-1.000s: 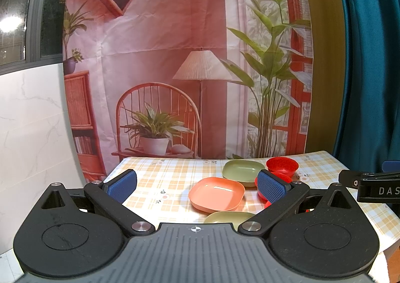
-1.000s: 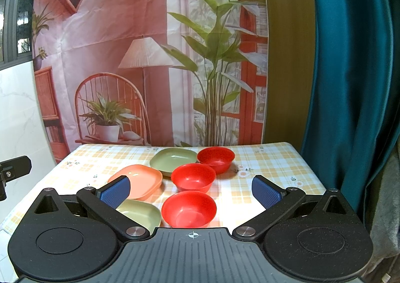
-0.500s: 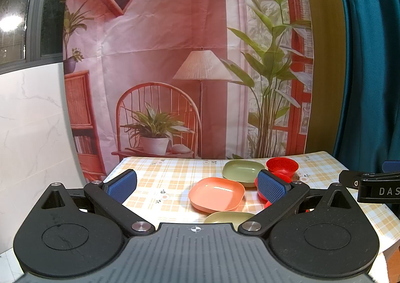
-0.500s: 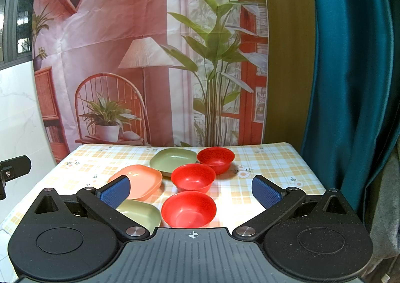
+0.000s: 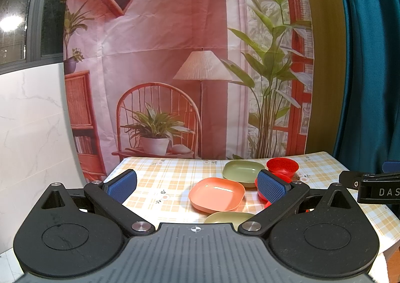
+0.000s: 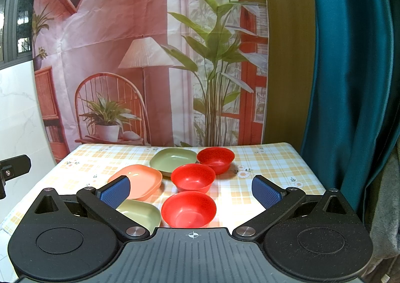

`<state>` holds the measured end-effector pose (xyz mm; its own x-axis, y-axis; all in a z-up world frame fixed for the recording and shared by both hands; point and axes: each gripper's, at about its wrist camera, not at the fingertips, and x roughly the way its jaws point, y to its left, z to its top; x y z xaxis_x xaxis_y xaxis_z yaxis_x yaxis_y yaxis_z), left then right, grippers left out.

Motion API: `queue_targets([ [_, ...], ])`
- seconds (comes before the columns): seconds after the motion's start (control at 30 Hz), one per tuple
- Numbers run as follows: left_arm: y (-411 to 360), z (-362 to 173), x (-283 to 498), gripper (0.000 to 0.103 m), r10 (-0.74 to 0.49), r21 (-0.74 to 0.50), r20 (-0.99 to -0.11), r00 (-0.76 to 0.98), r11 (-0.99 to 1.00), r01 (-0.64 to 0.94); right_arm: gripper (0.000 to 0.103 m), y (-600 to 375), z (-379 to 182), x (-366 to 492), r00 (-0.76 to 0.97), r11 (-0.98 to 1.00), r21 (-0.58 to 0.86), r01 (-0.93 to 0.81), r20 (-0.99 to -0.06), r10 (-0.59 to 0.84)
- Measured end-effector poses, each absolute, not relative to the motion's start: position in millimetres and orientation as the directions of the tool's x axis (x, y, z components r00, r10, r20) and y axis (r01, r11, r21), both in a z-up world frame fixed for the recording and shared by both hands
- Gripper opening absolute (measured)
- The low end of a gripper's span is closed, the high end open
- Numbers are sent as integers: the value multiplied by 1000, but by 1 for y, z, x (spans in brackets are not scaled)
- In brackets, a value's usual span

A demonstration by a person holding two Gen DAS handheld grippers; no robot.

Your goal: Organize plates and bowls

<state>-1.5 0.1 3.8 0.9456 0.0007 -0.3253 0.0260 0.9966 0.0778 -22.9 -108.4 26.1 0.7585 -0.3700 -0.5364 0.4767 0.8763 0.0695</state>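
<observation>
On the checked tablecloth (image 6: pixel 270 165) lie three red bowls: near (image 6: pixel 188 209), middle (image 6: pixel 193 178) and far (image 6: pixel 215 157). An orange plate (image 6: pixel 140 179) lies left of them, with a green plate (image 6: pixel 173 158) behind it and another green plate (image 6: pixel 140 215) in front. My right gripper (image 6: pixel 191 191) is open and empty, held above the near red bowl. My left gripper (image 5: pixel 196 185) is open and empty, over the table's left part, before the orange plate (image 5: pixel 217 194). The far green plate (image 5: pixel 243 170) and far red bowl (image 5: pixel 282 166) show there too.
A printed backdrop (image 6: pixel 150 57) hangs behind the table and a teal curtain (image 6: pixel 350 57) hangs at the right. The right gripper's body (image 5: pixel 375 189) shows at the right edge of the left wrist view. The table's right edge (image 6: pixel 307 165) lies near the curtain.
</observation>
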Motion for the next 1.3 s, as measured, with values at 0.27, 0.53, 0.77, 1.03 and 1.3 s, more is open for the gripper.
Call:
queue_targets([
  [0.27, 1, 4, -1, 103, 1, 77, -325, 946, 997, 26, 103, -109, 29, -24, 758, 877, 71, 476, -538, -368],
  [0.53, 4, 5, 0, 103, -4, 69, -329, 944, 997, 28, 103, -112, 29, -24, 768, 877, 83, 474, -525, -366],
  [0.77, 17, 15, 22, 103, 57, 92, -278, 959, 995, -32, 103, -132, 39, -8, 824, 892, 129, 434, -458, -335],
  [1.03, 31, 16, 59, 103, 15, 64, -248, 969, 998, 1, 103, -161, 24, 33, 866, 900, 188, 393, -406, -293],
  [1.3, 34, -17, 98, 103, 7, 86, -293, 956, 996, 19, 103, -161, -22, 72, 851, 894, 183, 408, -432, -300],
])
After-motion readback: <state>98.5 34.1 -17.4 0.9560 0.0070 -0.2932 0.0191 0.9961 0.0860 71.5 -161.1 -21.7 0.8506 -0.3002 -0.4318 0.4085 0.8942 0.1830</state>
